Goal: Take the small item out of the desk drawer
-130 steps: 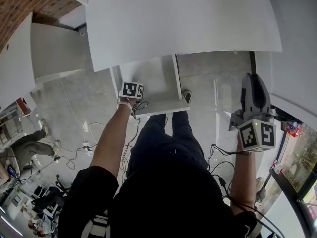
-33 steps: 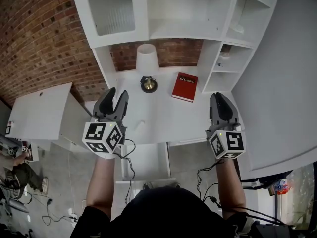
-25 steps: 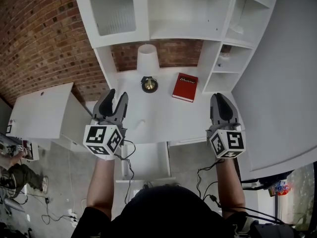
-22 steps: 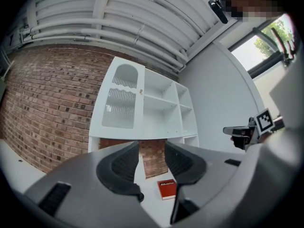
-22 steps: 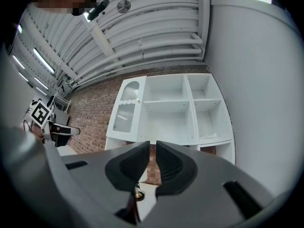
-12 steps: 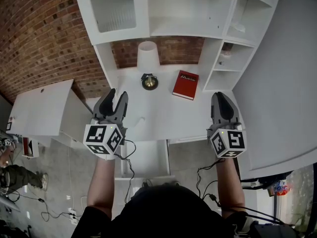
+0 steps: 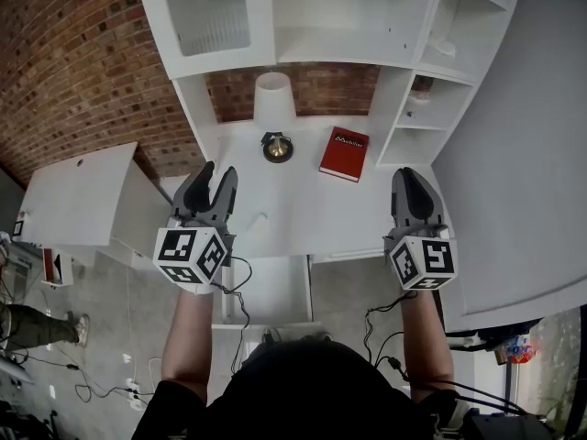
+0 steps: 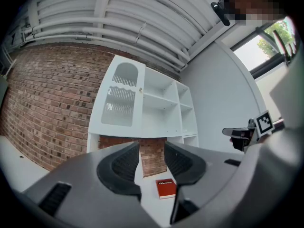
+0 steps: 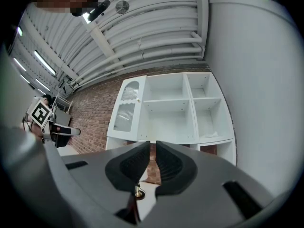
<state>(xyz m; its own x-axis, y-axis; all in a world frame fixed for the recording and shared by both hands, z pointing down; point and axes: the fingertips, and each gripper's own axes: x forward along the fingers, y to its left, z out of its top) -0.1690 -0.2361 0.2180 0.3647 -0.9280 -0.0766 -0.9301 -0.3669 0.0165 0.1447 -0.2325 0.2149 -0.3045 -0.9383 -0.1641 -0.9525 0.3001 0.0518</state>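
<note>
While the left gripper (image 7: pixel 213 174) hovers open and the right gripper (image 7: pixel 413 178) nearly closed, both empty, we should lower them toward the near drawer (image 7: pixel 275 291).

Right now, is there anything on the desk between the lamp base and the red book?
Nothing: the head view shows bare white desk between lamp base and red book.

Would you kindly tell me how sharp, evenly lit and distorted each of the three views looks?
Head view: sharp, evenly lit, red book crisp, desk edges bowed. Left gripper view: strong fisheye, dark corners, window very bright. Right gripper view: same fisheye, dark corners, shelf unit sharp.
</note>
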